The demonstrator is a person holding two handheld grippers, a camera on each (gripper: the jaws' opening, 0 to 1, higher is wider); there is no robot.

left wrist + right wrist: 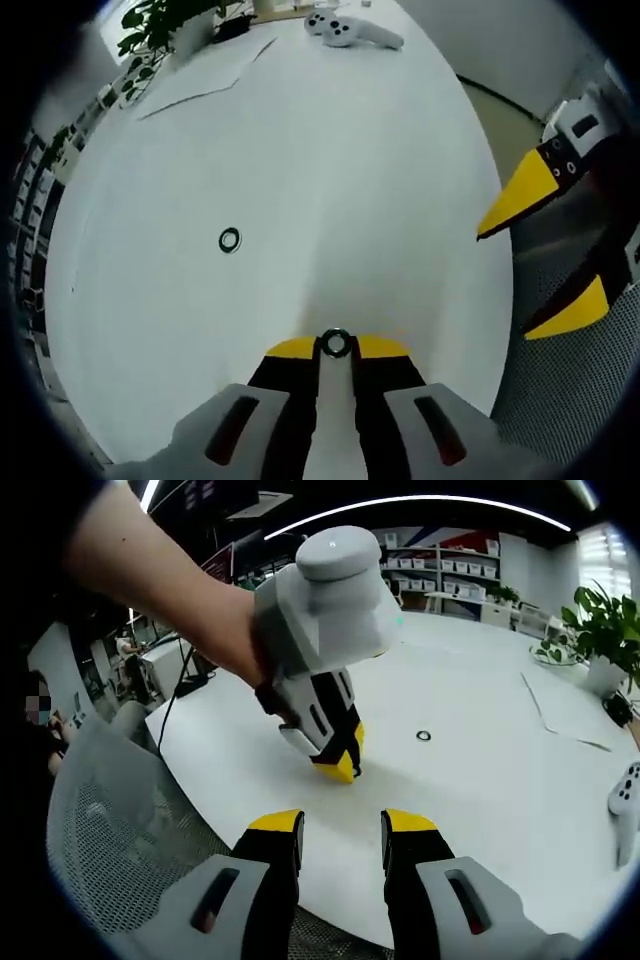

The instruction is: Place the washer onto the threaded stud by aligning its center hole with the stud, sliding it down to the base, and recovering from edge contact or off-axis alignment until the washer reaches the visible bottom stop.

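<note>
Washer [335,344], a small dark ring, sits pinched in your left claw [335,347] over the smooth white table [330,180]; your right claw [342,823] gapes empty.

White table [300,150], potted plant [600,630], game controller [350,30], mesh chair [110,820]

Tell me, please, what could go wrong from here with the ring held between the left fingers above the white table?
The left gripper pinches the washer only at its yellow fingertips, so it could slip and roll across the table. A second ring lies loose on the table and could be mistaken for the target. The right gripper hangs open by the table edge above a mesh chair, too far to catch a drop.
</note>
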